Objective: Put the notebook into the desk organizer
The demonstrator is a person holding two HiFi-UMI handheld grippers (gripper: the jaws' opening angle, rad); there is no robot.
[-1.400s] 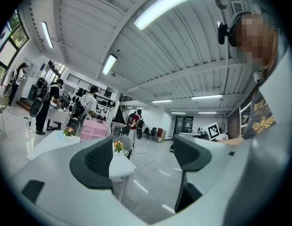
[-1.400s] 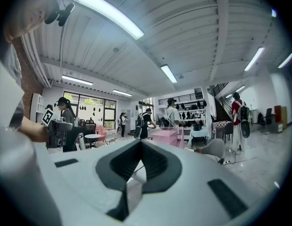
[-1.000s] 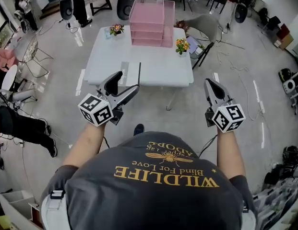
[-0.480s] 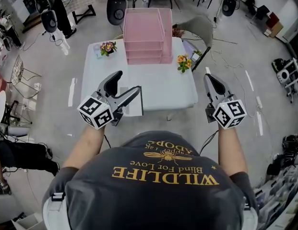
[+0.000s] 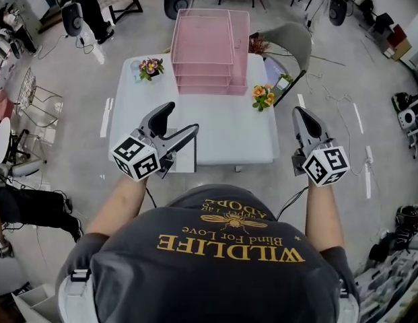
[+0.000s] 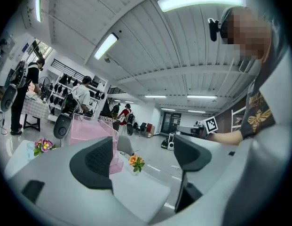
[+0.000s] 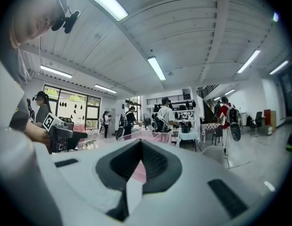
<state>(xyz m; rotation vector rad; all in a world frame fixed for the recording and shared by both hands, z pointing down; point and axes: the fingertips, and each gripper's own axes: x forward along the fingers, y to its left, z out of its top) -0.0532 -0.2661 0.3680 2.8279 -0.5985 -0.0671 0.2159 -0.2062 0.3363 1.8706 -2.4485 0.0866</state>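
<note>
Now | desk organizer (image 5: 210,49) between flower pots (image 5: 264,94) | notebook (image 5: 186,156) near left tongs (image 5: 182,117)

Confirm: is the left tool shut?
No, the left tool has its jaws wide apart, with the table showing between them.

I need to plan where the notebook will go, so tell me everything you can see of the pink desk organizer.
The desk organizer is pink and looks like fine metal mesh. It has stacked horizontal trays, about three fronts showing, and an upright section along its right side. It stands upright at the far edge of the white table, tray fronts facing the person, between a pink-flowered pot and an orange-flowered pot; neither seems to touch it. Nothing shows inside it.
</note>
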